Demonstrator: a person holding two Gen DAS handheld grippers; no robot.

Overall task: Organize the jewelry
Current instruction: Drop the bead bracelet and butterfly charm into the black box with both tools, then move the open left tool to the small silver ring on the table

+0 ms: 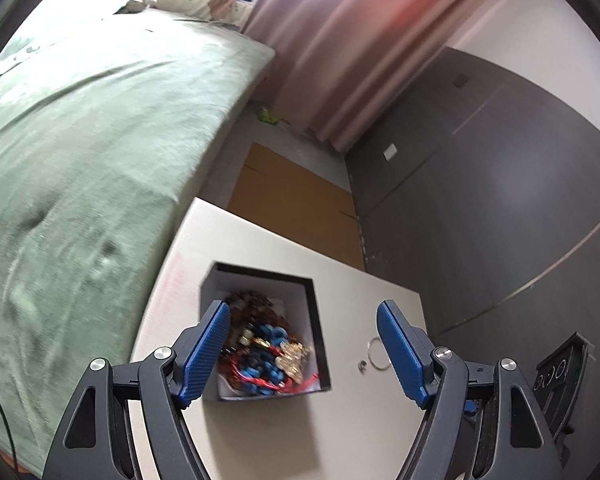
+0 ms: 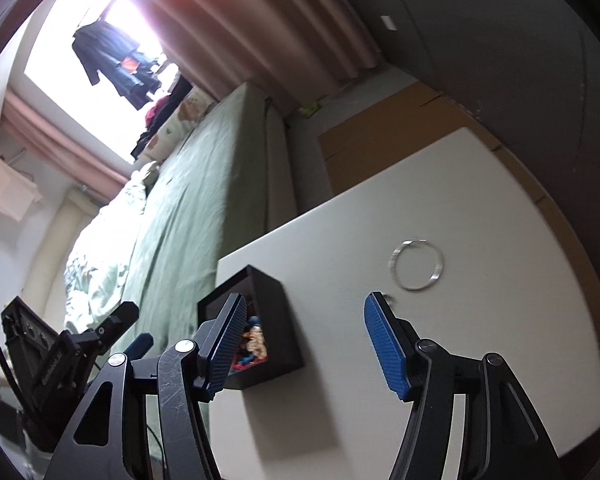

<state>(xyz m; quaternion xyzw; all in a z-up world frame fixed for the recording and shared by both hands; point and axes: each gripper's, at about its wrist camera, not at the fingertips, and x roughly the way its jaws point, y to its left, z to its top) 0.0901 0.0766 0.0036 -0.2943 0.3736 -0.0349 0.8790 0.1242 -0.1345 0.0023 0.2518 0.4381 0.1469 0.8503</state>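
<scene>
A black open box [image 1: 318,320] with a white lining stands on the white table [image 1: 284,432]. Inside it lies a heap of jewelry [image 1: 266,350]: blue beads, red cord, brown beads and a gold piece. My left gripper [image 1: 303,320] hangs open above the box with nothing between its blue pads. To the right of the box a silver bangle [image 1: 377,354] and a small ring [image 1: 362,366] lie on the table. In the right wrist view my right gripper [image 2: 305,312] is open and empty above the table, with the box [image 2: 278,322] at its left finger, the bangle [image 2: 417,265] beyond.
A bed with a green cover [image 1: 92,152] runs along the table's left side. A brown cardboard sheet [image 1: 296,204] lies on the floor past the table's far edge. Dark cabinet doors [image 1: 480,184] and pink curtains [image 1: 364,52] stand behind. The other gripper's body [image 2: 56,360] shows at lower left.
</scene>
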